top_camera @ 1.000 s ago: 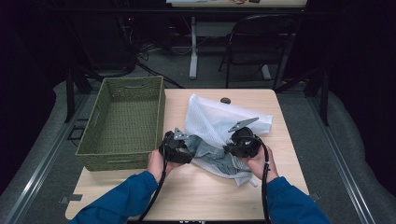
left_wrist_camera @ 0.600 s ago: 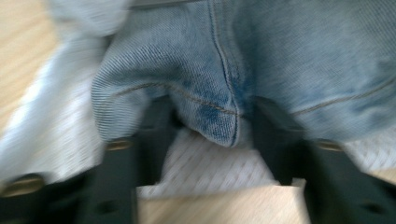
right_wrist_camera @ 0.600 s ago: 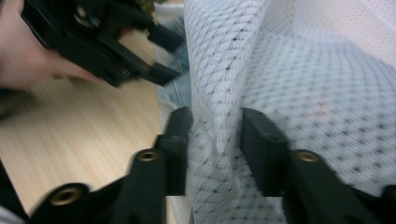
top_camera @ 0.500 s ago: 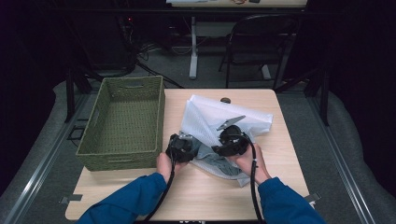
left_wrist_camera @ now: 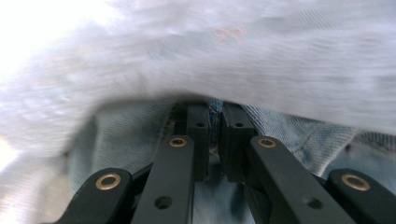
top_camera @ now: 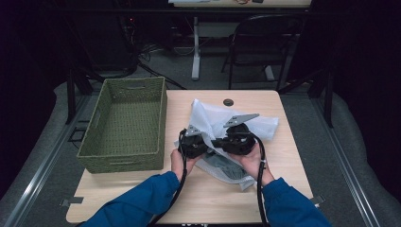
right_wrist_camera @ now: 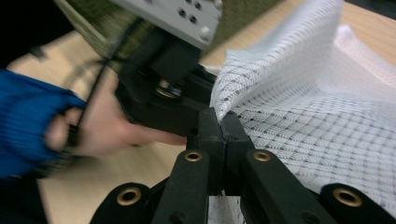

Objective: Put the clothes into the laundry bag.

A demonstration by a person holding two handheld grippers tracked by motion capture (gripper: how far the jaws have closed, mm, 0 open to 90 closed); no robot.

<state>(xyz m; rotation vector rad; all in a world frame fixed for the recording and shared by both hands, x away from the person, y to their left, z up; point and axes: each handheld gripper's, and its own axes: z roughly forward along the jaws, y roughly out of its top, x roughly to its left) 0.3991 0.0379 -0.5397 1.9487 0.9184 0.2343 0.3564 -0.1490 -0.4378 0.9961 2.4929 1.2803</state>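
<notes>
Near the front edge of the tabletop (top_camera: 283, 189), right of centre: one white mesh laundry bag (top_camera: 246, 124), crumpled, its far part spread toward the back edge, its near end gathered between two hand-held grippers.

Contents: pale blue denim garment (left_wrist_camera: 289, 133), partly inside the bag; a grey-blue fold shows at the bag's near end in the high view, lying on the wood.

Left gripper (top_camera: 195, 142): fingers (left_wrist_camera: 198, 140) drawn together, having just been closing, clamped on a denim seam under the overhanging mesh.

Right gripper (top_camera: 222, 141): fingers (right_wrist_camera: 236, 140) pressed together, just closed on the mesh edge of the bag, close beside the left gripper. The two tools nearly meet over the bag's mouth.

Step in hand, by judgement: separating garment from bag, one gripper pinning cloth and the other pinning mesh. Whether the denim is going in or coming out cannot be told.

Next move, by judgement: calls for drawing the two grips apart, holding the mesh firm while the denim slides; a thin pinch on either could slip.

Surroundings: green woven basket (top_camera: 125, 123), holding nothing, along the left edge of the tabletop, apart from the bag. Small dark round fitting (top_camera: 228, 102) near the back edge. Blue sleeves (top_camera: 142, 203) entering from the front edge. Black chair (top_camera: 265, 42) and another table's white leg on the floor beyond.
</notes>
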